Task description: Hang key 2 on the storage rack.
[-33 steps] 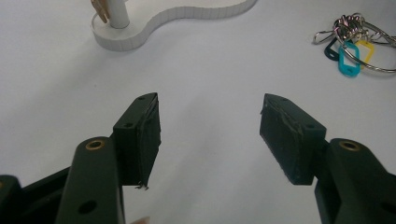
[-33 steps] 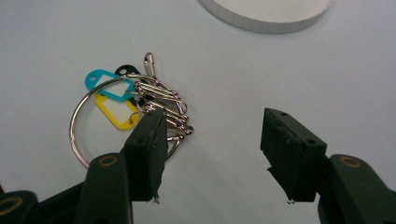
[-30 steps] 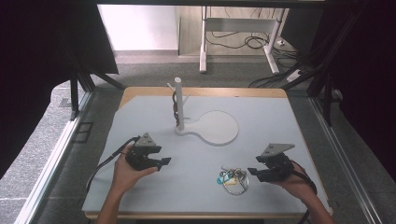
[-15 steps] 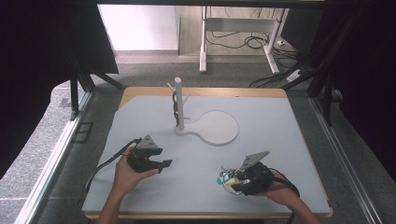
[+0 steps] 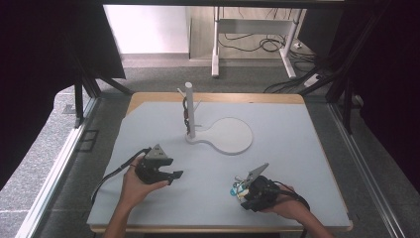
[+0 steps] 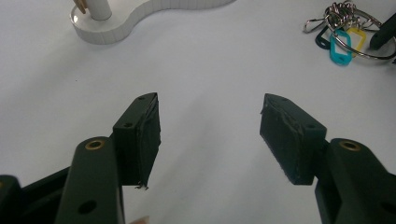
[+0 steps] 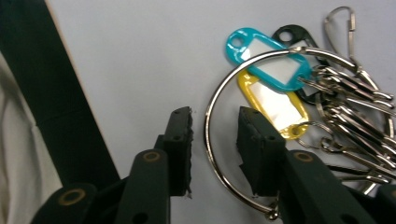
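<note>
Closing around the large silver wire key ring (image 7: 219, 140), the right gripper (image 7: 215, 154) has its two black jaws straddling the ring's arc near the front edge of the pale grey table mat (image 5: 297, 148); the jaws have just been closing, yet a sliver of gap shows on each side of the wire, so the pads do not press it yet. The ring lies flat, carrying a teal plastic key tag (image 7: 268, 58), a yellow plastic key tag (image 7: 275, 105) and a bundle of small metal clips (image 7: 355, 107). The left gripper (image 6: 210, 135) hovers well apart, jaws spread wide over bare mat with nothing between them.

The thin round wire could well slip out as the pads meet it, rolling sideways or pinging off the mat. A grip this near one end would probably let the heavy bundle swing and twist the ring loose before it nears the white post stand (image 5: 190, 111).
</note>
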Demonstrator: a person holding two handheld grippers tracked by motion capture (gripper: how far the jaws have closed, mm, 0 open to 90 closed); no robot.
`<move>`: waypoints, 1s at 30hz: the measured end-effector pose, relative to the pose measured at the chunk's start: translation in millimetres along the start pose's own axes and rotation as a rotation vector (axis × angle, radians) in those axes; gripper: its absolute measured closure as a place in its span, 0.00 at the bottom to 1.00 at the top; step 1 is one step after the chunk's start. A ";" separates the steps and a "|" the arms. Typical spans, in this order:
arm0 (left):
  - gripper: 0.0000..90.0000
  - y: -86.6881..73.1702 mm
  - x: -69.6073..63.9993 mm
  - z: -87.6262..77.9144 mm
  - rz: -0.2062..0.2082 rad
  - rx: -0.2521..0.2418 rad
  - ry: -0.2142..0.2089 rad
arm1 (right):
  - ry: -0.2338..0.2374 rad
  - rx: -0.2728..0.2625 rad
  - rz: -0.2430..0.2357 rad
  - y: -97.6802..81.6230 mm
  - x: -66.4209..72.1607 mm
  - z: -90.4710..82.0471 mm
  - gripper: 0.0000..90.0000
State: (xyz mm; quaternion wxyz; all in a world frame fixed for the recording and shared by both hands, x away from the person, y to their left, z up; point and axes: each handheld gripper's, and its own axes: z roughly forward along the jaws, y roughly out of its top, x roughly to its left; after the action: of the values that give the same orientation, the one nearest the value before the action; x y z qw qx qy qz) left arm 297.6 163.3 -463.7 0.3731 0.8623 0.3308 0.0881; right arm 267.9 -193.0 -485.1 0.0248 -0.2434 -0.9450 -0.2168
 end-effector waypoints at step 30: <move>0.42 -2.1 -0.3 3.6 0.019 0.007 -0.016 | -0.093 0.113 -0.115 16.8 17.2 6.3 0.93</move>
State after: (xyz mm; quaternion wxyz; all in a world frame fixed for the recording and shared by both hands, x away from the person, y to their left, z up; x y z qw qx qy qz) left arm 297.7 162.0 -467.7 0.3717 0.8676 0.3197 0.0835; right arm 261.0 -169.5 -481.5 -0.0177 -0.1966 -0.9684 -0.1528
